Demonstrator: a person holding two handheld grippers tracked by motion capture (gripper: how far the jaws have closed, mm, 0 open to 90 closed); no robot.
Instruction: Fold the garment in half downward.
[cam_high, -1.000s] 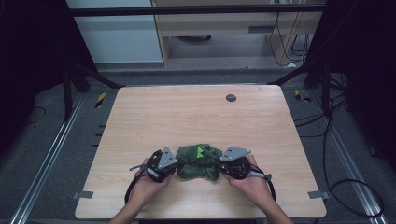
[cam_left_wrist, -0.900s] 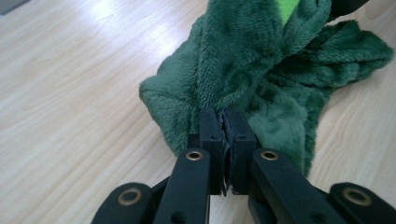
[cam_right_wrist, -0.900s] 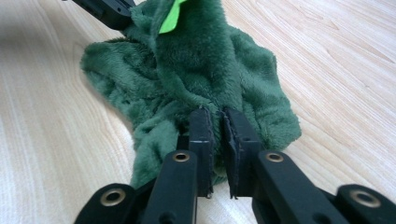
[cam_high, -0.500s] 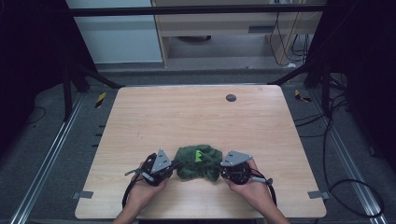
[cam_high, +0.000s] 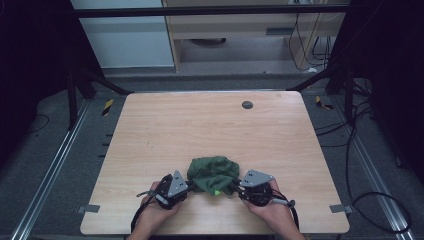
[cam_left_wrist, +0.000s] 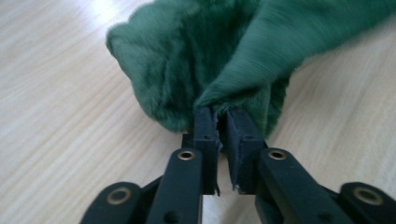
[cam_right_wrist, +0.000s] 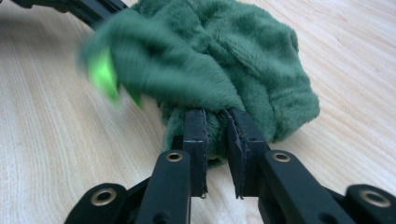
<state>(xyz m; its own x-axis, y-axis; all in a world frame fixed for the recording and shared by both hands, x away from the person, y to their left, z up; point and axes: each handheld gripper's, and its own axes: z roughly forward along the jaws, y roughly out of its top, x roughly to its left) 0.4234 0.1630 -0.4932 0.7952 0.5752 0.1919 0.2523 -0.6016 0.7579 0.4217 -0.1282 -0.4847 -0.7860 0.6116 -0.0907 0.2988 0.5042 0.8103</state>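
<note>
The table carries little beyond a green plush cloth bunched in a heap near its front edge, directly between the two grippers and touching both. The left gripper has its jaws drawn narrow on a thin fold at the cloth's near side; in the left gripper view the pads nip only the very edge of the pile, so that hold looks shallow. The right gripper is clamped on a thicker wad, with plush bulging between its jaws in the right gripper view. The main risk, as I judge it, is the left fold slipping free if the hands pull apart quickly, since fleece is slick and little of it is caught. Next, the heap could stay tangled instead of spreading, because either gripper may be pinching several layers at once. Least, a bright green tag left of the right gripper's jaws is blurred; it could snag or mislead about which edge is held.
</note>
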